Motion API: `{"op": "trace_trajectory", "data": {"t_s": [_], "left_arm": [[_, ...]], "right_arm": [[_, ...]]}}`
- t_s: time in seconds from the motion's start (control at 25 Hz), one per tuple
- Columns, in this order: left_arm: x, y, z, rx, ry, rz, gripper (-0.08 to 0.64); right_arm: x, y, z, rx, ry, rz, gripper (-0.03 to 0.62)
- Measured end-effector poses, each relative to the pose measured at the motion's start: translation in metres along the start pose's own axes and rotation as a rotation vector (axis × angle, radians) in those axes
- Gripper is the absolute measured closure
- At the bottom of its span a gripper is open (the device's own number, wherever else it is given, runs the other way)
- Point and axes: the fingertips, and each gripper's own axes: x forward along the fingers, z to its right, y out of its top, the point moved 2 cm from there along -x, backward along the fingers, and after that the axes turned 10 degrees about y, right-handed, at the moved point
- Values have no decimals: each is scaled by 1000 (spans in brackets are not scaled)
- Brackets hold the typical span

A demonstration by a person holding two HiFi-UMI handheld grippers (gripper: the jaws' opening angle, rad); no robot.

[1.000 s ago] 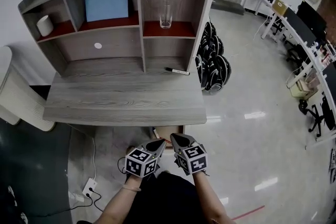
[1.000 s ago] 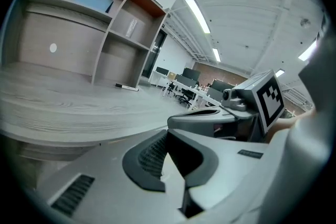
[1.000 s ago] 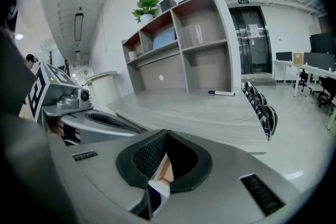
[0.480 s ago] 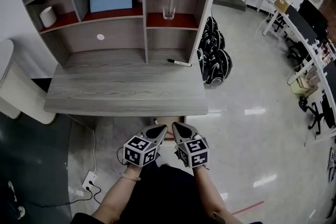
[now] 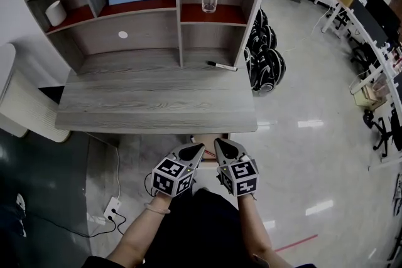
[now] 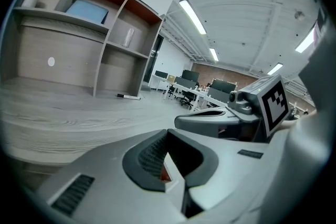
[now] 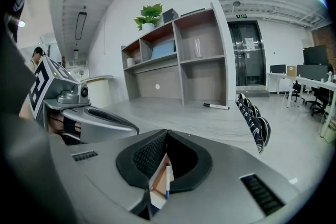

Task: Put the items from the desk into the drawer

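The left gripper (image 5: 200, 148) and right gripper (image 5: 217, 142) hung side by side just off the near edge of the desk (image 5: 157, 111), each with its jaws pressed together on nothing. The marker (image 5: 222, 65) lay far right on the desk. Possibly the drawer (image 5: 210, 138) showed beneath.

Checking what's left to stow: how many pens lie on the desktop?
1: a marker at the right rear of the desk, just before the lower right cubby. Others may be hidden inside the shelves.
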Motion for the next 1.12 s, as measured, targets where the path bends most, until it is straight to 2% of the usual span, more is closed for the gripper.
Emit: {"op": "trace_trajectory", "data": {"t_s": [0.28,0.48,0.68,1.12], "left_arm": [[14,15,-19,24,-14,-17,557],[32,29,-32,20,-19,-23,557],[48,48,-47,16,-38,-17,557],[91,72,-83,49,-69,-16,557]], "right_arm": [[18,20,43,7,-17,-24,597],[41,43,73,-65,1,-56,597],[68,62,100,-84,24,-60,597],[128,83,158,-242,57,-210,597]]}}
